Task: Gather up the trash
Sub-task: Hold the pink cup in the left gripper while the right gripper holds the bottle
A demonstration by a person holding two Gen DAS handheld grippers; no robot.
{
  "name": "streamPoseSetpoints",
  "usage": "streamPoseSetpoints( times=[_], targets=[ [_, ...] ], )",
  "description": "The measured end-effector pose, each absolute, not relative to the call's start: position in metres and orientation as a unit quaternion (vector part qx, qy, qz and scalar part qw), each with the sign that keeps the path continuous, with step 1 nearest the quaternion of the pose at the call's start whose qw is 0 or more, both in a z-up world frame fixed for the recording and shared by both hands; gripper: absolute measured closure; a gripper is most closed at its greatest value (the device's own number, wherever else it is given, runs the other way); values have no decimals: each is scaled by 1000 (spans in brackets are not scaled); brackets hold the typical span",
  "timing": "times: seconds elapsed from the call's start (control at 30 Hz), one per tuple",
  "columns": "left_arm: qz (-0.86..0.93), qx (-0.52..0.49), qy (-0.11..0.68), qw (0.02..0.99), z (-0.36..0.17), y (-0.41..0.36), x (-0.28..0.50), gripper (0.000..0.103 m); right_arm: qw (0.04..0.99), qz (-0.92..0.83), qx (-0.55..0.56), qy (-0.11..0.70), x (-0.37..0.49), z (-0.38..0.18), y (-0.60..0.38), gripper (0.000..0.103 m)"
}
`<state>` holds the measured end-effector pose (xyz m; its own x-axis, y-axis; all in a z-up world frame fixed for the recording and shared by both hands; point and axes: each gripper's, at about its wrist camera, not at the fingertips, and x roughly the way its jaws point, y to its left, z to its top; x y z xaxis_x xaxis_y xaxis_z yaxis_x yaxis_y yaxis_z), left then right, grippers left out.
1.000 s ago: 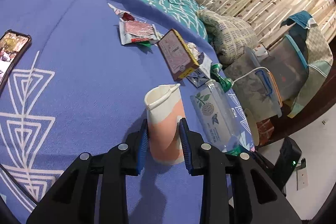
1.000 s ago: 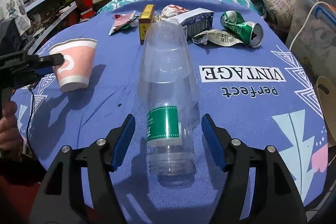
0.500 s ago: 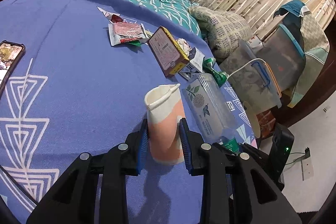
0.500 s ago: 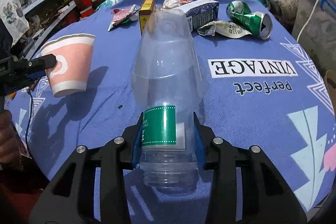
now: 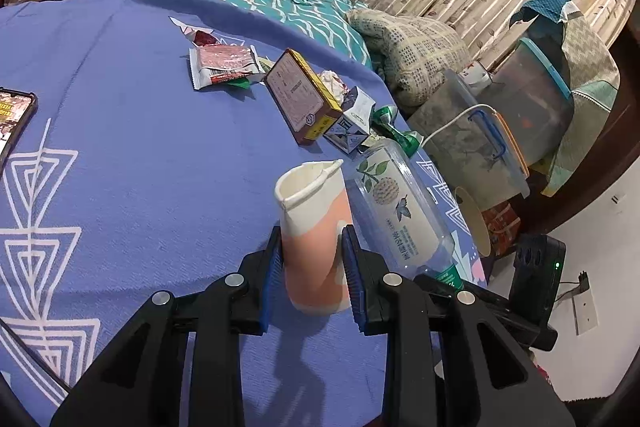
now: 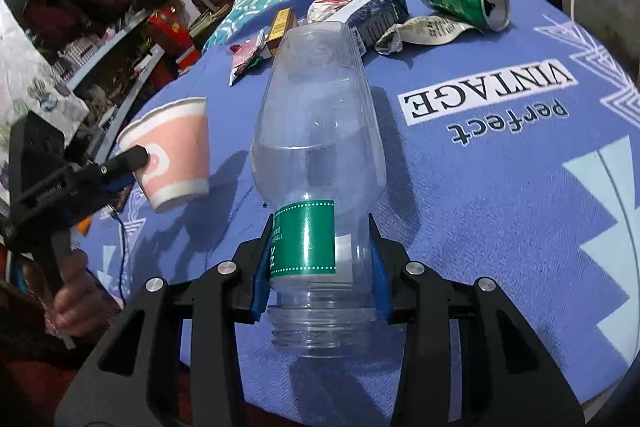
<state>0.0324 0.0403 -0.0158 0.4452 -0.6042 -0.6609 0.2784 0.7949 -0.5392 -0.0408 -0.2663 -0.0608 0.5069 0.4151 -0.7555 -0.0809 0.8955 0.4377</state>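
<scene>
Left gripper (image 5: 313, 267) is clamped narrow on the pink-and-white cup (image 5: 314, 227), squashing its rim — cup sits at the near left over the blue cloth (image 5: 140, 167). Right gripper (image 6: 318, 263) has just been closing and now pinches the clear bottle (image 6: 316, 147) at its green label, bottle near centre. Far side: can (image 6: 468, 1), carton (image 6: 380, 13), box (image 5: 302, 103), wrappers (image 5: 224, 65) — all loose on the cloth.

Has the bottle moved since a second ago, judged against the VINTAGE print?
Yes. The bottle has tipped left, away from the VINTAGE print, and the right gripper, whose jaws have just been closing, now clamps it.
</scene>
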Motion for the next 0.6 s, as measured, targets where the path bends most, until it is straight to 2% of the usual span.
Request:
streamPoseSetpoints(
  times=[0.6],
  targets=[
    [-275, -172, 453, 830, -14, 35, 30, 76, 853, 142, 190, 464, -45, -55, -275, 60]
  ],
)
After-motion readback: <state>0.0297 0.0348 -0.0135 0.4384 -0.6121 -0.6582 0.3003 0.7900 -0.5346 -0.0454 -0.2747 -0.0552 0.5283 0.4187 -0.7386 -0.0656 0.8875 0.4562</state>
